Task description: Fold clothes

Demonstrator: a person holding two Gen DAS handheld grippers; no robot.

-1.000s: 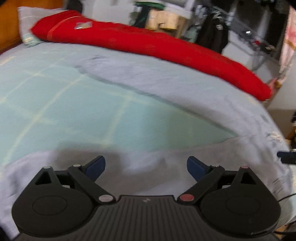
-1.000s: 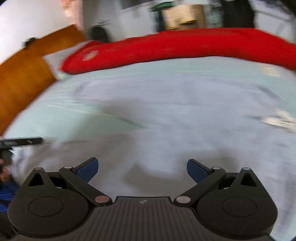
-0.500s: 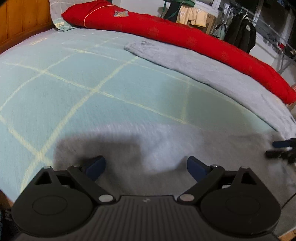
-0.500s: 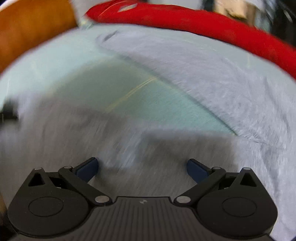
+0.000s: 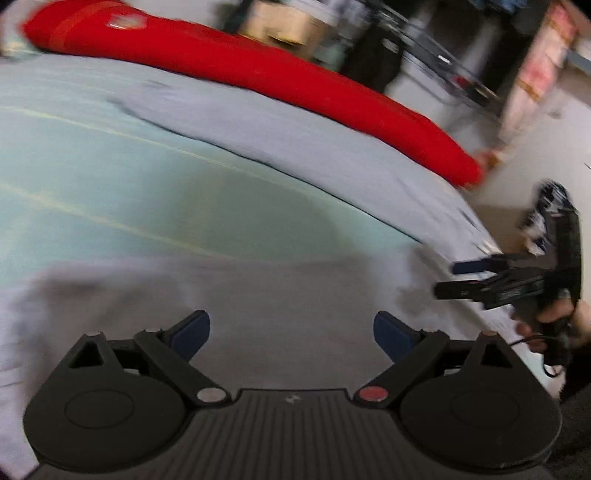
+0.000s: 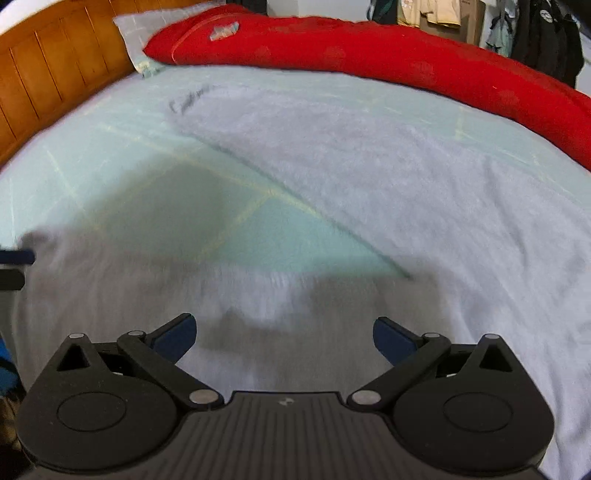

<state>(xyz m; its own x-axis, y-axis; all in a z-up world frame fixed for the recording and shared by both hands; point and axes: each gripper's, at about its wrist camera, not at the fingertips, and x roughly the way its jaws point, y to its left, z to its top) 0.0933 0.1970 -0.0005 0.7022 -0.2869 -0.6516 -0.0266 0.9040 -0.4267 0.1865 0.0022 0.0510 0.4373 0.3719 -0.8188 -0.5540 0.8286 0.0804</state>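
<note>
A large grey garment point(image 6: 388, 177) lies spread on the bed, running from the far left towards the near right, with another part across the near edge point(image 5: 288, 295). My left gripper point(image 5: 291, 330) hovers open over that near part, nothing between its blue fingertips. My right gripper point(image 6: 284, 334) is also open and empty above the near grey cloth. In the left wrist view the right gripper point(image 5: 480, 275) shows side-on at the right, held by a hand point(image 5: 561, 317). The left gripper's tip point(image 6: 14, 264) peeks in at the right wrist view's left edge.
The bed has a pale green checked sheet point(image 6: 122, 177). A long red quilt point(image 6: 369, 51) lies along the far side, with a pillow point(image 6: 147, 26) and a wooden headboard point(image 6: 44, 70) at the left. Hanging clothes and boxes point(image 5: 288, 22) stand beyond the bed.
Both views have swung sideways with motion blur; the left wrist view now looks more to the right and shows the whole right gripper and hand. Both grippers stay open.
</note>
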